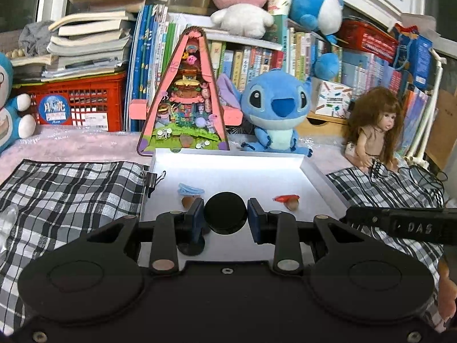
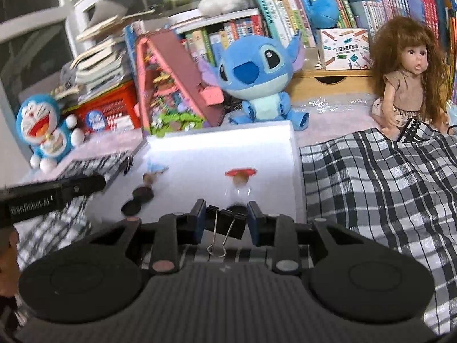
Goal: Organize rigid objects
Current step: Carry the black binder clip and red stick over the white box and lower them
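Left wrist view: left hand-held gripper (image 1: pixel 225 217) clamped on a flat round black disc (image 1: pixel 225 213), held above the white shallow tray (image 1: pixel 312 168). Right wrist view: right hand-held gripper (image 2: pixel 227 221) clamped on a black metal binder clip (image 2: pixel 228 223), wire handles hanging, at the tray's near edge.

A home, seemingly a child's room; plush toys (image 1: pixel 275 114) and a long-haired doll (image 1: pixel 374 131) sit before crowded bookshelves (image 1: pixel 251 57). Stacked books (image 1: pixel 88 43) top a red crate (image 1: pixel 77 105); checked cloth (image 2: pixel 380 188) covers the surface.
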{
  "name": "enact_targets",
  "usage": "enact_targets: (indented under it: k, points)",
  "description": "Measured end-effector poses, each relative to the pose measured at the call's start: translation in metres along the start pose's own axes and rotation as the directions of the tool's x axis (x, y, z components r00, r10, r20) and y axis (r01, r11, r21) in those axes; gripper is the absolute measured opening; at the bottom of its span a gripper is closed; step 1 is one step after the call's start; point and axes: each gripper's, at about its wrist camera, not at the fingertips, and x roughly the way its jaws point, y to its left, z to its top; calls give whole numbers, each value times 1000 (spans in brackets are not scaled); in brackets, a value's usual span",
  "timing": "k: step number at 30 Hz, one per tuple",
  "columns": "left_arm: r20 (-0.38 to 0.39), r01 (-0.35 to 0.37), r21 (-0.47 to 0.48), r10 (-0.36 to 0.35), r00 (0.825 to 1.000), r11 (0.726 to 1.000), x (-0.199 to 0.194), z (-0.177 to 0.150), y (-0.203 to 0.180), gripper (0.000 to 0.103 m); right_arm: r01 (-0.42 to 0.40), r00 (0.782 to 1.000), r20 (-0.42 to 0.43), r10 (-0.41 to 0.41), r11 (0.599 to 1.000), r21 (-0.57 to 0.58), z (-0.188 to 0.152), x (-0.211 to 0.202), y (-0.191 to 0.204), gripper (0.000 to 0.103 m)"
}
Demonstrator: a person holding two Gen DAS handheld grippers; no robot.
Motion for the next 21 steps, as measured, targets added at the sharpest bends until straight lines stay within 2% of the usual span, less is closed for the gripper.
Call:
enact_targets:
  k: [6, 12, 21]
  points:
    - [-28, -6, -19, 6, 1000, 1000, 29, 18, 6, 31, -3, 1000, 12, 2, 998, 66, 28, 15, -4, 35]
    - [-38, -33, -65, 31, 999, 997, 71, 37, 17, 31, 36, 999, 26, -38, 996, 86, 53, 49, -2, 35]
    - [-78, -107, -106, 99, 992, 989, 130, 39, 33, 31, 72, 997, 8, -73, 991, 116, 64, 110, -2, 35]
